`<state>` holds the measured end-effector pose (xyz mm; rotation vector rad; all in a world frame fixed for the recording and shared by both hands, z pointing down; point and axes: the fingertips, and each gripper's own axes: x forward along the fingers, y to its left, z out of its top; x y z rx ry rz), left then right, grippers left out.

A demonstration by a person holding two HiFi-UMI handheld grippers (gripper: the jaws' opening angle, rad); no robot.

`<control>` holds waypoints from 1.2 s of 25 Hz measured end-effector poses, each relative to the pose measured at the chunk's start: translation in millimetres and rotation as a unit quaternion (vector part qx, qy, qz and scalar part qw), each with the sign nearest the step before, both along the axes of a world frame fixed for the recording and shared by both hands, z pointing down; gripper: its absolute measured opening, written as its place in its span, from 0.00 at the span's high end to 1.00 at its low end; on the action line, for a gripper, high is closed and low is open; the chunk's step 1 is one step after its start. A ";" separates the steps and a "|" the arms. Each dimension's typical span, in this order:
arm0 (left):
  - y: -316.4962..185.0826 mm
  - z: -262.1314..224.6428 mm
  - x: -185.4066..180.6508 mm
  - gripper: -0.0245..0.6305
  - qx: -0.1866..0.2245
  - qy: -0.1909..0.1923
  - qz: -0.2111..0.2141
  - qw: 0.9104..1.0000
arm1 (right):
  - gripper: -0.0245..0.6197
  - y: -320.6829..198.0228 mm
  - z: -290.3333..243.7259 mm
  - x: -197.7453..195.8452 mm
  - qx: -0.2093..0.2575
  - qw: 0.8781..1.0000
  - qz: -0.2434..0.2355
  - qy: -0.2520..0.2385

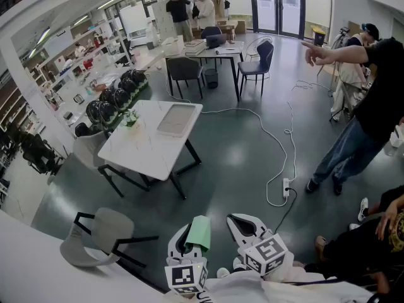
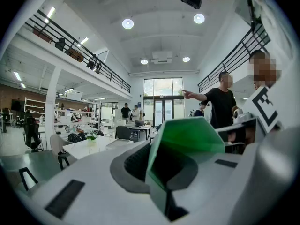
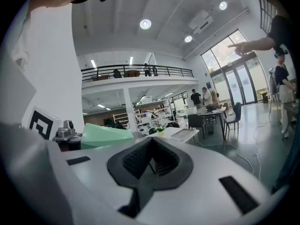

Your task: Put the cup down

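One green cup [image 1: 201, 232] lengthwise in left claw [image 1: 189, 237]

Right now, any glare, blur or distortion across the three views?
Head view: wide-angle bend, white square table sharp. Left gripper view: heavy fisheye, dark corners, round ceiling lamps blown out, flattened green cup crisp. Right gripper view: same fisheye.

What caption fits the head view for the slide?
Left gripper clamps a green cup, right gripper shut and empty, white table ahead.
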<state>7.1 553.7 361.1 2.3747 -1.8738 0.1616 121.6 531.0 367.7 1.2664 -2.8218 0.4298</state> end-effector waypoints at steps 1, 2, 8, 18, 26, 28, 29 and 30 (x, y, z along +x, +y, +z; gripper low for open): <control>-2.3 -0.4 1.8 0.93 0.000 -0.001 0.000 1.000 | 0.95 -2.0 -0.8 2.0 0.001 1.000 0.000 0.000; -4.7 -0.8 3.4 0.93 0.000 -0.001 0.000 1.000 | 0.95 -4.2 -1.5 3.8 0.002 1.000 0.000 0.000; -23.2 3.2 10.1 0.93 -0.003 -0.002 -0.002 1.000 | 0.95 -21.4 -2.3 9.3 0.005 1.000 -0.004 0.003; -46.6 9.2 31.2 0.93 -0.008 -0.005 -0.008 1.000 | 0.95 -45.6 3.4 33.3 -0.002 1.000 -0.011 -0.009; -71.3 8.2 34.2 0.93 -0.002 -0.010 -0.004 1.000 | 0.95 -68.7 5.2 34.4 0.001 1.000 -0.012 -0.011; -80.7 8.5 31.8 0.93 -0.003 -0.010 -0.005 1.000 | 0.95 -77.5 6.4 32.0 -0.001 1.000 -0.013 -0.011; -85.3 9.0 31.4 0.93 -0.003 -0.010 -0.005 1.000 | 0.95 -82.0 7.5 31.7 -0.002 1.000 -0.014 -0.011; -89.8 9.9 31.0 0.93 -0.003 -0.010 -0.006 1.000 | 0.95 -86.3 8.5 31.4 -0.003 1.000 -0.014 -0.010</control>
